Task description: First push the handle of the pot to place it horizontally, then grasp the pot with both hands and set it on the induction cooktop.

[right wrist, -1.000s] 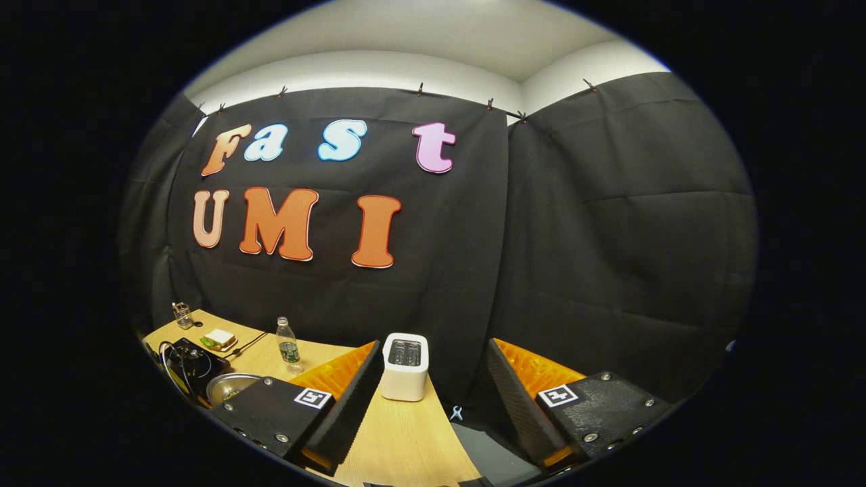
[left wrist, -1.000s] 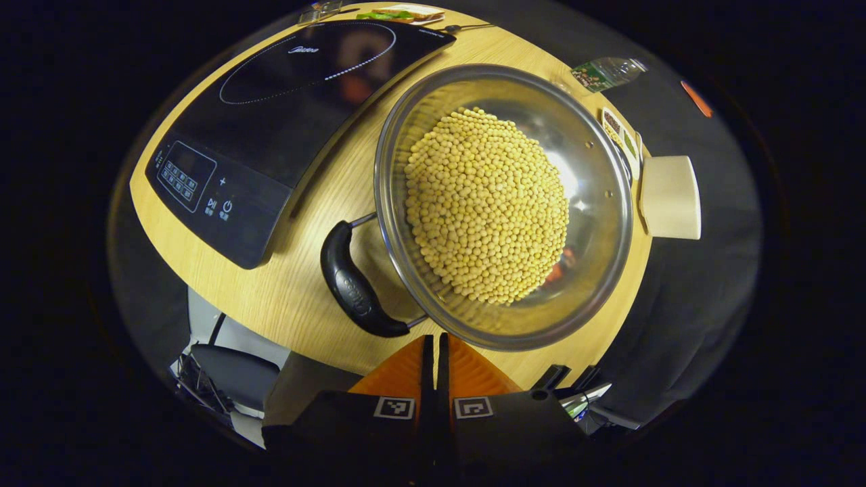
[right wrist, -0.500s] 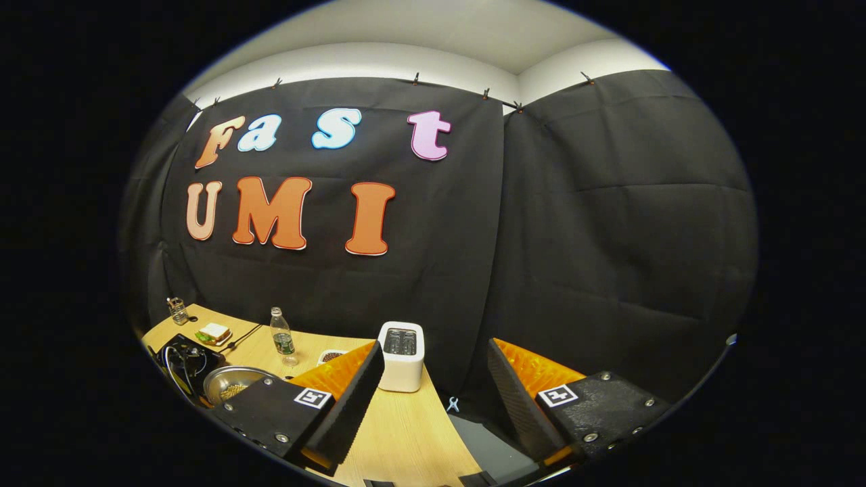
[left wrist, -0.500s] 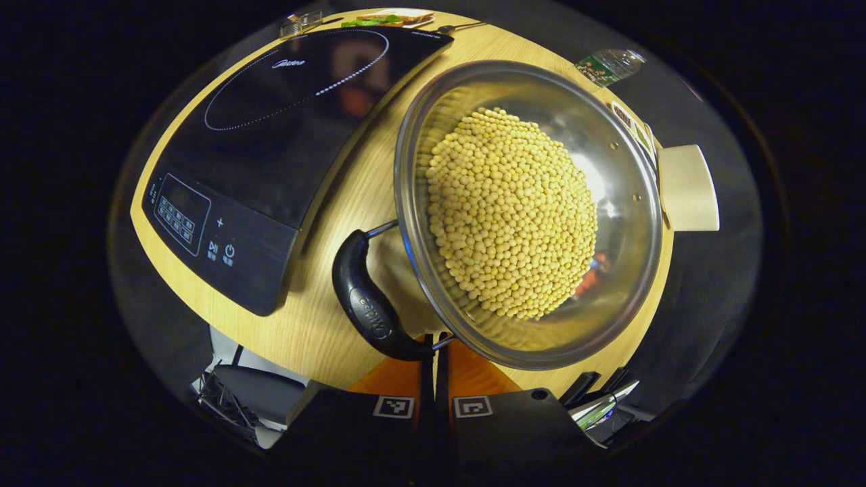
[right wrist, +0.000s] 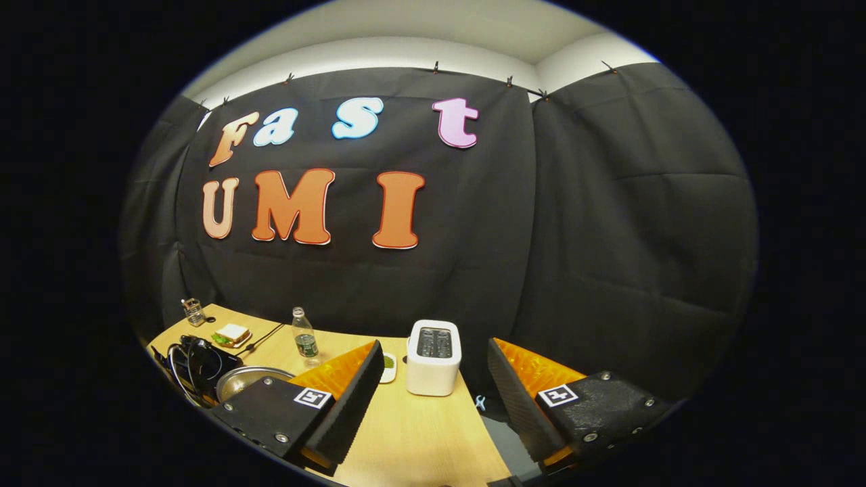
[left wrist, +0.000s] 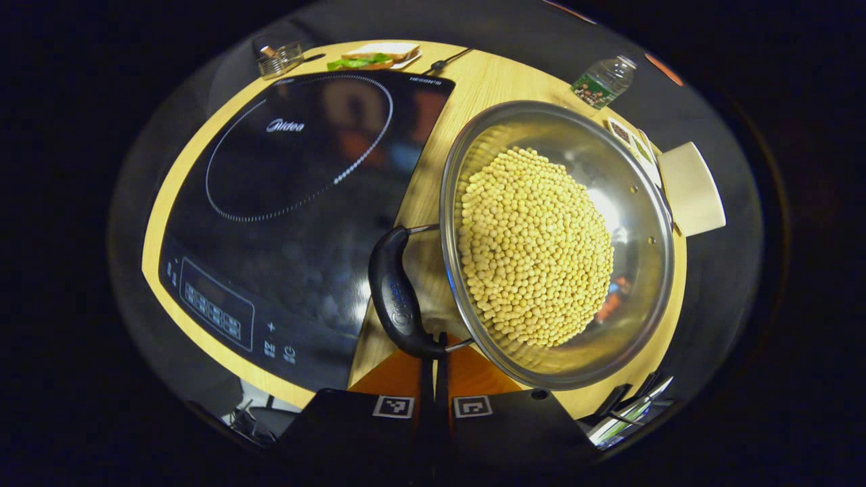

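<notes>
Fingers of the left gripper [left wrist: 434, 362] were pressed together with nothing between them, their tips right at the lower end of the curved black plastic handle [left wrist: 394, 295] of the pot, where its wire bracket meets the rim; whether they actually touched it could not be told. That handle arched along the left side of the wide, shallow stainless-steel pot [left wrist: 636, 223], which was heaped with small round yellow beans [left wrist: 534, 247]. The pot sat on the pale wooden table [left wrist: 473, 88], just beside the right edge of the flat black glass induction cooktop [left wrist: 298, 196], not on it. Beyond the cooktop lay a sandwich with green leaves on a small plate [left wrist: 371, 55] and a small clear glass container [left wrist: 279, 58]. Past the pot's far rim stood a clear plastic water bottle with a green label [left wrist: 602, 80], and to the right of the pot a white boxy toaster [left wrist: 691, 189].

Fingers of the right gripper [right wrist: 433, 382] were spread wide apart and empty, held above the table's near end [right wrist: 419, 439] and facing the booth's black cloth wall. Between them stood the toaster [right wrist: 433, 357]. Farther left, the pot's steel rim [right wrist: 250, 379] peeked out behind the left finger, with the cooktop [right wrist: 196, 362] next to it, the water bottle [right wrist: 304, 337] and the sandwich [right wrist: 232, 334] beyond.
</notes>
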Demonstrator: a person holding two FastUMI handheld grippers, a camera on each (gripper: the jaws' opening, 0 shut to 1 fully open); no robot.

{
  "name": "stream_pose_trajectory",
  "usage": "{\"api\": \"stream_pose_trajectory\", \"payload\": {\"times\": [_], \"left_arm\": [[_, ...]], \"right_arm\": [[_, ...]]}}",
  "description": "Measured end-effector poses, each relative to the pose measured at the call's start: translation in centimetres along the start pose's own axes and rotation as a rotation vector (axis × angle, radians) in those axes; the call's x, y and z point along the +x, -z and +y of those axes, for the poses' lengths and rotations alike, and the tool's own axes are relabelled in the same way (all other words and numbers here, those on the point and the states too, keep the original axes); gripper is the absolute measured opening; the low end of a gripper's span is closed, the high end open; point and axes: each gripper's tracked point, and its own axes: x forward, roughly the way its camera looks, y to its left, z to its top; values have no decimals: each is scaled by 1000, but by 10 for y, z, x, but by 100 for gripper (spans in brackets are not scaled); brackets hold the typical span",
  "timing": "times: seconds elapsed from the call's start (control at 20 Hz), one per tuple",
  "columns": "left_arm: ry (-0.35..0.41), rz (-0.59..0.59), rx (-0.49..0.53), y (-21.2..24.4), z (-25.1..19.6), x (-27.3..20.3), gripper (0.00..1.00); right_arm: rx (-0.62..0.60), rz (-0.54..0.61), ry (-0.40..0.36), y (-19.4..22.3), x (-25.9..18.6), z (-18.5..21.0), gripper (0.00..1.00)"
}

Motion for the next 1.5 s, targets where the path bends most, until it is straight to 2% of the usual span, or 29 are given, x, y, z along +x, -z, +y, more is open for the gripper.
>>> {"api": "stream_pose_trajectory", "payload": {"times": [0.2,0.65,0.95,1.1,1.5], "left_arm": [[30,-48,2,-10,2,2,8],[-4,-172,245,-46,10,-7,8],[3,-205,315,-68,14,-28,8],[1,-225,329,-78,17,-38,8],[59,-285,293,-78,26,-81,8]], "right_arm": [[38,26,-62,7,22,27,95],[43,160,-153,48,50,81,96],[32,250,-181,85,62,105,96],[44,326,-186,108,71,116,96],[17,506,-229,170,89,153,96]]}}
